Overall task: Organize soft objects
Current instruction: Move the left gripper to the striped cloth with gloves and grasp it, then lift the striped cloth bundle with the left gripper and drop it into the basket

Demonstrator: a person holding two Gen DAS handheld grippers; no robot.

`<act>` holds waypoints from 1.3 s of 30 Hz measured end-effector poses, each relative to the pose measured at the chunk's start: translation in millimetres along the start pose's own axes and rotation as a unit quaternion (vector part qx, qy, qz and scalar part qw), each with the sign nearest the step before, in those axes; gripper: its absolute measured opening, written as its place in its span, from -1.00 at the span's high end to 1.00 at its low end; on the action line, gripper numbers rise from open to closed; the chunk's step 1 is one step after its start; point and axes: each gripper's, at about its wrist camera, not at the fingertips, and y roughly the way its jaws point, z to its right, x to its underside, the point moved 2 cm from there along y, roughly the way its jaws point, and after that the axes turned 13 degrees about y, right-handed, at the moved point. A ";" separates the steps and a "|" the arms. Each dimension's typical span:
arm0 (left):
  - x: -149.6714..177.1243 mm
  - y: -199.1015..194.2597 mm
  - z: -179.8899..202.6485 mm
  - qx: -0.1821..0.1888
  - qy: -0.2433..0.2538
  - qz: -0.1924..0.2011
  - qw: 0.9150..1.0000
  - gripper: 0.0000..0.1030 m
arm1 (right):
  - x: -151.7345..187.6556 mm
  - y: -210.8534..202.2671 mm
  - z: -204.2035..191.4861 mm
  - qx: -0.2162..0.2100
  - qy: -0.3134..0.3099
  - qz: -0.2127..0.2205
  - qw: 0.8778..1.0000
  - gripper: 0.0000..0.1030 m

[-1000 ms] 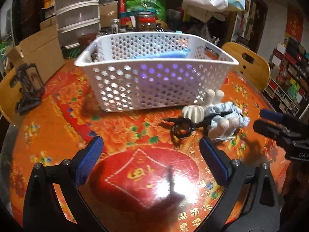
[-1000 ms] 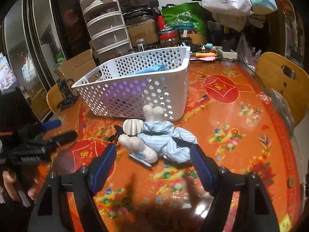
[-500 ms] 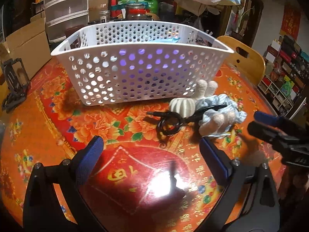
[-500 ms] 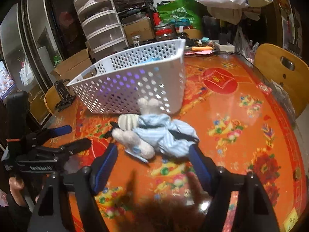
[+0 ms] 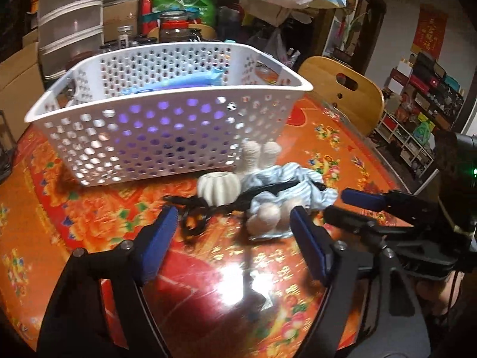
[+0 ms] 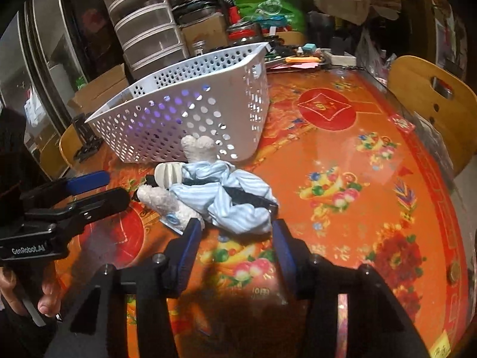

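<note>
Red-and-orange floral covering spreads across the round tabletop [image 6: 372, 179], where a white perforated basket [image 5: 167, 137] stands toward the far side with blue fabric [image 5: 184, 82] showing inside it. Just in front of the basket lies a plush toy in pale blue striped clothes [image 6: 220, 191], its cream ears touching the basket wall, a ribbed cream piece [image 5: 219, 186] beside it and a black cord [image 5: 193, 214] coiled at its left in the left wrist view. The left claw [image 5: 234, 223] hangs released over the cord and the toy's head end, its jaws having just been closing with nothing pressed between them. The right claw [image 6: 235, 232] stands released at the near edge of the toy's clothing, its jaws also having just been closing; the blue pads flank the cloth without clamping it. Each claw reaches in from an opposite side, the toy between them. Stacked clear drawers [image 6: 146, 29], cardboard boxes, jars and bags crowd the tabletop's far rim. A wooden chair [image 6: 432, 95] backs onto the right edge. Bare, glossy tabletop lies open to the right of the toy and toward the near rim.
</note>
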 end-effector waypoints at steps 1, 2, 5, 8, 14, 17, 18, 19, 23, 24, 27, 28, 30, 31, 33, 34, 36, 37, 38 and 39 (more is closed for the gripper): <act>-2.6 3.4 2.4 0.004 0.001 -0.003 1.000 -0.40 | -0.9 3.1 -0.7 0.001 -0.004 -0.003 1.000 0.04; -5.6 8.0 4.9 0.009 0.002 -0.006 1.000 -0.35 | -1.6 5.9 -1.4 0.003 -0.005 -0.006 1.000 0.04; -9.7 21.2 10.0 0.024 0.004 -0.015 1.000 -0.31 | -3.2 16.3 0.8 0.003 -0.001 -0.015 1.000 0.04; -12.1 31.3 15.8 0.028 0.007 -0.020 0.999 -0.20 | -2.6 19.6 1.7 0.008 0.000 -0.012 1.000 0.06; -14.7 42.8 21.0 0.025 0.013 -0.026 0.999 -0.10 | -1.9 22.8 3.9 0.013 0.004 -0.012 1.000 0.32; -15.1 45.9 23.1 0.021 0.018 -0.024 0.999 -0.06 | -1.6 25.3 4.2 0.015 0.001 -0.017 1.000 0.32; -15.0 46.6 23.1 0.021 0.018 -0.023 0.999 -0.03 | -2.1 25.5 4.1 0.014 0.000 -0.017 1.000 0.32; -16.0 48.1 22.6 0.021 0.017 -0.023 0.999 0.03 | -2.5 25.5 4.3 0.014 0.001 -0.017 1.000 0.32; -17.7 48.6 24.1 0.024 0.019 -0.018 0.999 0.13 | -5.6 27.7 3.7 0.016 -0.004 -0.020 1.000 0.32; -18.0 48.5 25.1 0.022 0.023 -0.017 0.999 0.14 | -6.7 28.1 3.9 0.016 -0.004 -0.021 1.000 0.32; -18.4 48.7 27.8 0.024 0.031 -0.015 0.999 0.16 | -10.5 27.4 3.3 0.020 -0.008 -0.018 1.000 0.32; -18.4 47.9 27.9 0.024 0.032 -0.012 0.999 0.16 | -11.1 27.9 1.8 0.025 -0.014 -0.021 0.999 0.32; -19.1 46.2 27.7 0.024 0.032 -0.009 0.999 0.16 | -11.2 28.3 0.9 0.027 -0.018 -0.022 0.999 0.32; -20.0 45.9 26.6 0.026 0.031 -0.008 0.999 0.16 | -11.6 29.1 0.4 0.028 -0.020 -0.023 0.999 0.32; -20.9 46.2 25.8 0.028 0.029 -0.007 0.999 0.16 | -12.9 30.5 0.7 0.030 -0.022 -0.025 0.999 0.32; -21.0 46.0 26.2 0.030 0.028 -0.007 0.999 0.16 | -14.8 30.6 1.6 0.028 -0.018 -0.024 0.999 0.32; -21.0 46.4 26.2 0.032 0.029 -0.008 0.999 0.15 | -17.3 31.3 2.3 0.023 -0.016 -0.025 0.999 0.32; -21.1 46.4 26.2 0.033 0.030 -0.007 0.999 0.15 | -18.3 31.6 2.8 0.021 -0.016 -0.027 0.999 0.32; -21.2 46.6 26.0 0.033 0.030 -0.007 0.999 0.15 | -18.9 31.9 2.9 0.020 -0.018 -0.029 0.999 0.31; -21.3 46.7 26.0 0.033 0.031 -0.007 0.999 0.15 | -19.2 31.8 2.4 0.019 -0.020 -0.030 0.999 0.31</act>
